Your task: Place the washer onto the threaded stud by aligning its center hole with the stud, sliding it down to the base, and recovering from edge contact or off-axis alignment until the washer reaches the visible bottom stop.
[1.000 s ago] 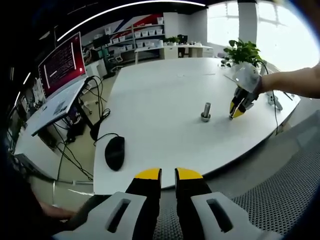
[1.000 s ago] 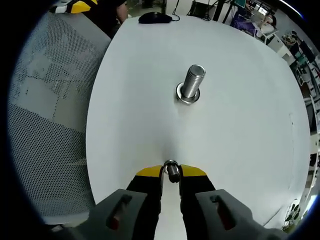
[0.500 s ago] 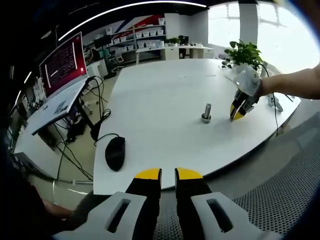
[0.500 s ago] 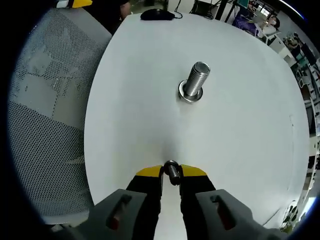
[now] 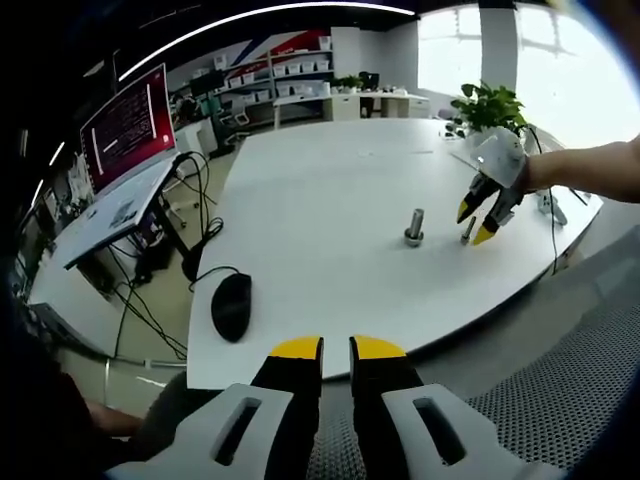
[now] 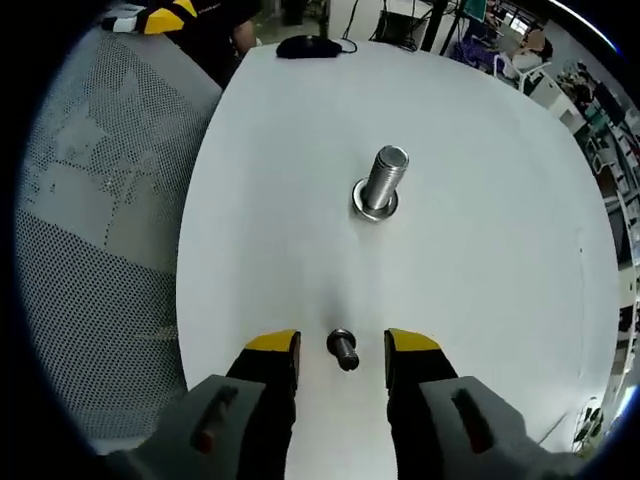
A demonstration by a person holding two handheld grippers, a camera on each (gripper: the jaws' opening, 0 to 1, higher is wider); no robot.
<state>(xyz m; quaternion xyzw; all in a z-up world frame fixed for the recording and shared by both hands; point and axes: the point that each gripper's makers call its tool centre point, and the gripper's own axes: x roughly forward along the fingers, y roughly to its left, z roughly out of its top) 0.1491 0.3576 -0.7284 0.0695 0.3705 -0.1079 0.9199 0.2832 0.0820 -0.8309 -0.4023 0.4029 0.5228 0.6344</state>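
In the right gripper view, the right tool (image 6: 342,345) is released, jaws spread either side of a small bolt (image 6: 343,349) standing free on the white surface (image 6: 480,250); the threaded stud (image 6: 383,180) stands straight ahead, above centre frame, axis upright, a washer (image 6: 374,204) already ringing its base; the left tool (image 5: 336,350), clenched and empty, hangs lower centre, far farther off.

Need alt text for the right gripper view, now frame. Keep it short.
The right claw is open over a white table, its yellow-tipped jaws on either side of a small bolt standing free between them. Farther ahead a larger threaded stud stands upright with a washer around its base; a black mouse lies at the far edge.
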